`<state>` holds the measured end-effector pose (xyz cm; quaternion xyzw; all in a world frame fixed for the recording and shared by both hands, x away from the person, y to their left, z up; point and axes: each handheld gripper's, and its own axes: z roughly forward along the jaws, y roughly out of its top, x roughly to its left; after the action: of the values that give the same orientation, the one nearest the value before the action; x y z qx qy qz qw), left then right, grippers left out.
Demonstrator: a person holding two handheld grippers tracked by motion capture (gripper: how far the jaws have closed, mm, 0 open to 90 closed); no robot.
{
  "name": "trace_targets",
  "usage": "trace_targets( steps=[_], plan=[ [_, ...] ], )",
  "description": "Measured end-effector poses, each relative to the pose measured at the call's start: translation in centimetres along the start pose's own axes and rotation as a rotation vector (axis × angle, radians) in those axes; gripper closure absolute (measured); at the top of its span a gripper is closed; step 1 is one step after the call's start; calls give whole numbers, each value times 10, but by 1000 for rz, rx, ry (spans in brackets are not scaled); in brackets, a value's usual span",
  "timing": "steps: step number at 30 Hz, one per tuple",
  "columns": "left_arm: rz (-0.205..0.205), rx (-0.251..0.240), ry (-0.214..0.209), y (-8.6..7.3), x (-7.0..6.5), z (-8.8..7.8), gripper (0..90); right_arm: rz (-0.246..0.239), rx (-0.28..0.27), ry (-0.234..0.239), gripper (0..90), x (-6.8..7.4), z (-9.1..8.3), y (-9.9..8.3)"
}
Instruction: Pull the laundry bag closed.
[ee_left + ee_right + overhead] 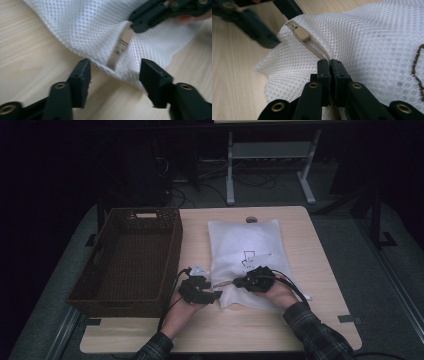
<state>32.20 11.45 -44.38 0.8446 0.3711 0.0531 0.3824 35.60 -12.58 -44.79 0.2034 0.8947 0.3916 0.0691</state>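
The white mesh bag (246, 255) lies on the tabletop (320, 270) beside the basket (131, 257). The right gripper (329, 62) pinches its zipper seam; the left gripper (113, 72), jaws apart, straddles the bag's corner.

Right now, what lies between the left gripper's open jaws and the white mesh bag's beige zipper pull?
Only bare light wooden tabletop and the white mesh bag's near edge, seen in the left gripper view; the left gripper touches nothing.
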Motion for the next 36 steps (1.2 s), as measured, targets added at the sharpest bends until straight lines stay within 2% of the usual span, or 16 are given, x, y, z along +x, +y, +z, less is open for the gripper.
trace_targets(
  steps=[3,6,12,15,19,21,24,27,30,36],
  plan=[
    [16,7,1,1,3,3,571,7,-14,2,858,-1,-3,0],
    [61,4,-1,2,2,3,668,17,-22,2,858,-2,-6,-1],
    [107,12,-11,5,2,2,792,11,-19,2,855,-1,-8,-5],
    [127,11,3,4,0,1,818,8,-15,0,830,0,-8,-5],
    [129,13,2,2,-1,0,830,35,-37,3,693,3,-18,-2],
    [130,13,4,0,-1,0,831,38,-55,12,681,9,-27,-1],
    [138,8,9,-3,-3,0,831,43,-66,59,691,20,-34,-1],
    [147,1,8,-5,-4,0,831,59,-53,99,693,27,-24,-2],
    [155,-3,7,-7,-5,0,831,71,-22,95,699,27,-11,-2],
    [176,-7,11,-9,-7,0,831,91,-37,122,726,24,-1,1]
  ],
)
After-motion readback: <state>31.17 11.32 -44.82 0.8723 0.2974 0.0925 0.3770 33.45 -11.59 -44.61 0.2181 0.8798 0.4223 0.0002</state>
